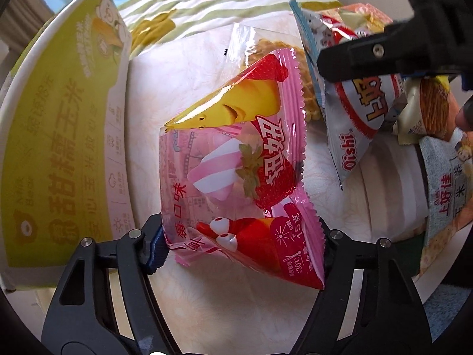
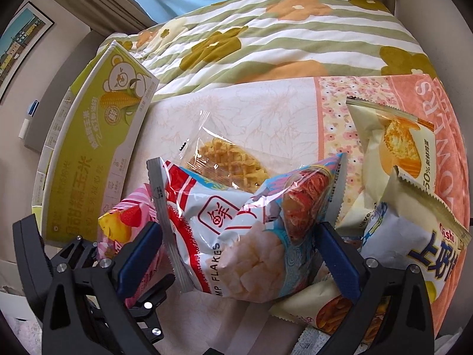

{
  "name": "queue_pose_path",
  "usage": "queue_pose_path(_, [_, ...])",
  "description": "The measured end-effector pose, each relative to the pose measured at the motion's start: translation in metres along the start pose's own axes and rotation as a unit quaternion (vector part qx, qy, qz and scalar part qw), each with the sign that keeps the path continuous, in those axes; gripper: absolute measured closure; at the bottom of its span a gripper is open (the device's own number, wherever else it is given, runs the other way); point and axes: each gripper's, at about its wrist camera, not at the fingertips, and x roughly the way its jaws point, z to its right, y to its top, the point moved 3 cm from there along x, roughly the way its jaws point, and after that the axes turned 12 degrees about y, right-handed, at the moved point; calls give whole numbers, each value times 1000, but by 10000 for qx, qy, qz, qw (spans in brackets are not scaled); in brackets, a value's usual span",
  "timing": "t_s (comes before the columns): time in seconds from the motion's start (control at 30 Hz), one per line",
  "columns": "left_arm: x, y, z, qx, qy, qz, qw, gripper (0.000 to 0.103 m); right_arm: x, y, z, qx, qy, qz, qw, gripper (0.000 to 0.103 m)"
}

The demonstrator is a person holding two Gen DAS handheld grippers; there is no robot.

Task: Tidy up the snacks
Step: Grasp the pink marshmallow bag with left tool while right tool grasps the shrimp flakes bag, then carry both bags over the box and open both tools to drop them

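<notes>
A pink strawberry marshmallow packet [image 1: 236, 159] lies on the pale bedsheet [image 1: 142, 136], and its near end sits between my left gripper's [image 1: 241, 226] fingers. Both pads press its side edges, so the gripper is shut on it. In the right wrist view, a white and red shrimp flakes bag [image 2: 236, 236] is pinched between the blue pads of my right gripper [image 2: 239, 227], and its top edge is buckled into a fold. The same Oishi bag [image 1: 363, 112] shows under the right gripper's black finger [image 1: 354, 56] in the left wrist view. The pink packet [image 2: 127, 222] peeks out at the left.
A long green corn box [image 2: 88, 162] lies along the left side. A waffle in clear wrap [image 2: 224, 162] sits behind both bags. Several more packets pile up at the right, among them a cream pastry packet [image 2: 393, 148] and an Oishi bag [image 2: 419, 251]. A flowered quilt [image 2: 266, 44] lies beyond.
</notes>
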Motion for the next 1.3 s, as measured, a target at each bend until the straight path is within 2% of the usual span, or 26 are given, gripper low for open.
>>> queue_pose_path(0.17, [-4,0,3,-65,-43,24,10000,34,3,-2,-1,-97,41,-58,9999,2])
queue_pose_path(0.2, [-4,0,3,-74,-45,32,10000,34,2,-3,-1,-144,11,-60,9999,15])
queue_pose_path(0.27, [-7,0,3,-115,-58,36,9999,34,3,-5,-2,-189,5,-104,9998,22])
queue_pose_path(0.4, [-12,-1,0,-209,-41,70,9997,34,-1,-10,-2,-264,32,-63,9996,31])
queue_pose_path(0.5, [-20,-4,-1,-306,-6,119,9995,34,-6,-14,-2,-312,116,-38,9994,34])
queue_pose_path(0.9, [-83,-2,-4,-689,177,684,9951,34,-58,-11,-25,-581,696,413,9950,35])
queue_pose_path(1.13, [-131,-7,-23,-1125,224,1083,9875,34,-97,1,-51,-960,903,656,9891,34])
queue_pose_path(1.3, [-164,-11,-53,-1430,307,1428,9789,34,-117,6,-75,-1268,1014,854,9830,34])
